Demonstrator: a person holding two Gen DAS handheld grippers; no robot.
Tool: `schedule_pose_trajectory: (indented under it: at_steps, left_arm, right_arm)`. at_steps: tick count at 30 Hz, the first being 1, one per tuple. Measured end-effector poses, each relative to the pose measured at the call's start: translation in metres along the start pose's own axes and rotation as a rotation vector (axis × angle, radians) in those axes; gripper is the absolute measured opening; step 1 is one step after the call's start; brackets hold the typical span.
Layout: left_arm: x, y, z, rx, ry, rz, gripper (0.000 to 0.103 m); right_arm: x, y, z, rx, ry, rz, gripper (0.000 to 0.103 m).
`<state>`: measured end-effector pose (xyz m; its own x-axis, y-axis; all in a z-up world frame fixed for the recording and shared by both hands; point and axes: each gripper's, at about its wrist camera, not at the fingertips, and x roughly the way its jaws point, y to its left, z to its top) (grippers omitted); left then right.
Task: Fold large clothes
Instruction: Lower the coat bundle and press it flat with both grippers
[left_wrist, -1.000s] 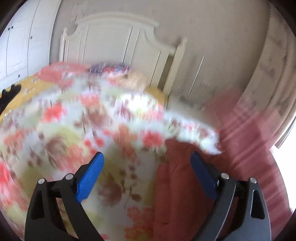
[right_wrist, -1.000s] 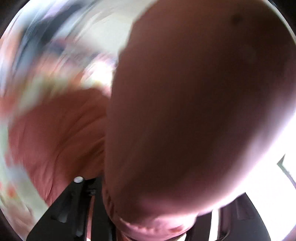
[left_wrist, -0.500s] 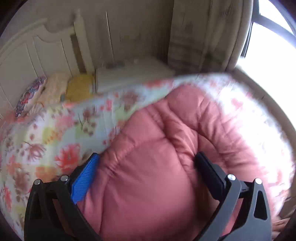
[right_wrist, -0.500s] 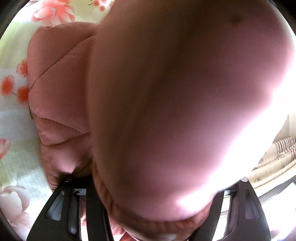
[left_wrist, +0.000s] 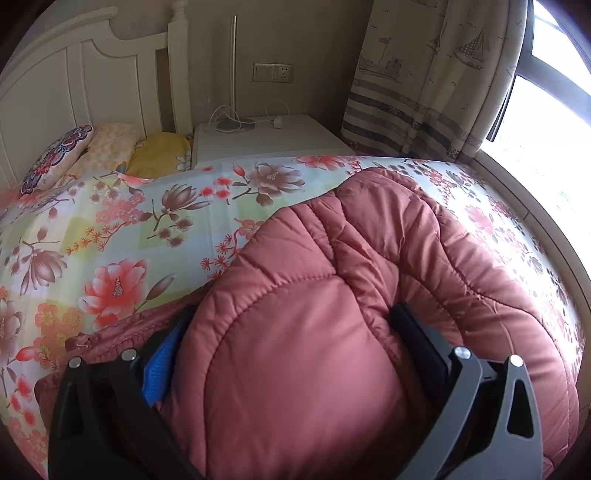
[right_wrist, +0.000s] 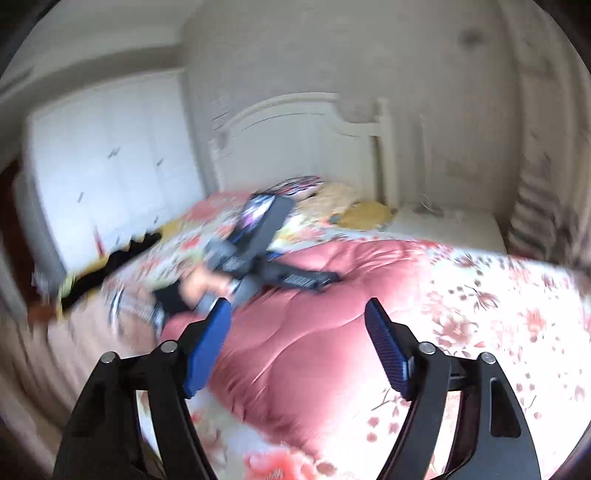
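Observation:
A quilted pink padded jacket lies on the floral bed cover. My left gripper is low on the jacket, its fingers wide apart with a puffy fold bulging between them; the pads touch the fabric without pinching it. The right wrist view is blurred. There my right gripper is open and empty, raised above the near part of the jacket. The left gripper, held by a hand, shows on the jacket's far side.
A white headboard, pillows and a white nightstand with cables stand beyond the bed. A curtain and bright window are to the right. A white wardrobe and dark item are on the bed's far side.
My right gripper has let go of the pink fabric that filled its view and has pulled up and back. My left gripper has swung right and come down onto the jacket.

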<state>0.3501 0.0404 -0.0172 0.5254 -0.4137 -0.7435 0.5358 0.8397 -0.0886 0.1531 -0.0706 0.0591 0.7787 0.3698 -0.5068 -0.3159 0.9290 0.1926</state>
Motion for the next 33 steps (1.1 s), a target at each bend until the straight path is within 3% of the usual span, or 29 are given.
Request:
schedule_pose_trajectory:
  at_steps: [4,5,7,9,11,14,16,19,23,24,25,27,30,33]
  left_arm:
    - [0.002,0.001,0.001,0.001,0.001,0.003,0.101]
    - [0.001,0.0,0.001,0.001,0.0,0.004,0.101]
    - [0.001,0.001,0.001,0.003,0.002,0.001,0.101]
    - [-0.001,-0.002,0.002,0.022,0.007,0.01,0.101]
    - [-0.012,-0.012,0.006,0.074,0.024,0.1,0.101]
    - [-0.05,-0.023,0.019,0.044,0.018,0.214,0.101]
    - [-0.083,-0.027,0.025,-0.021,-0.061,0.205,0.101]
    - [-0.113,-0.031,0.021,-0.114,-0.155,0.257,0.101]
    - [-0.057,-0.027,-0.011,-0.096,-0.026,0.399,0.101]
    - [-0.044,-0.019,-0.019,-0.098,-0.022,0.396,0.101]
    - [-0.039,-0.006,-0.027,-0.134,-0.049,0.332,0.101]
    - [-0.044,0.009,-0.032,-0.199,-0.069,0.283,0.101]
    - [-0.047,0.002,-0.034,-0.157,-0.094,0.34,0.101]
    - [-0.046,-0.007,-0.034,-0.124,-0.112,0.391,0.101]
  right_arm:
    - [0.036,0.04,-0.001,-0.114,0.075,0.029,0.071]
    - [0.04,0.033,-0.007,-0.145,0.097,0.034,0.071]
    - [0.067,0.063,-0.03,-0.238,0.218,0.029,0.073]
    - [0.081,0.079,-0.059,-0.377,0.253,-0.084,0.074]
    - [0.092,0.091,-0.077,-0.471,0.245,-0.167,0.074]
    - [0.09,0.09,-0.076,-0.458,0.262,-0.164,0.074]
    - [0.089,0.087,-0.075,-0.452,0.266,-0.15,0.074]
    - [0.088,0.086,-0.076,-0.461,0.258,-0.155,0.074]
    - [0.084,0.082,-0.078,-0.47,0.247,-0.139,0.074]
    - [0.08,0.081,-0.078,-0.478,0.243,-0.126,0.074]
    - [0.075,0.08,-0.077,-0.491,0.239,-0.11,0.074]
    - [0.058,0.073,-0.071,-0.482,0.253,0.002,0.074]
    - [0.024,0.039,-0.046,-0.358,0.186,0.177,0.07]
    - [0.005,-0.01,-0.009,-0.257,0.057,0.125,0.067]
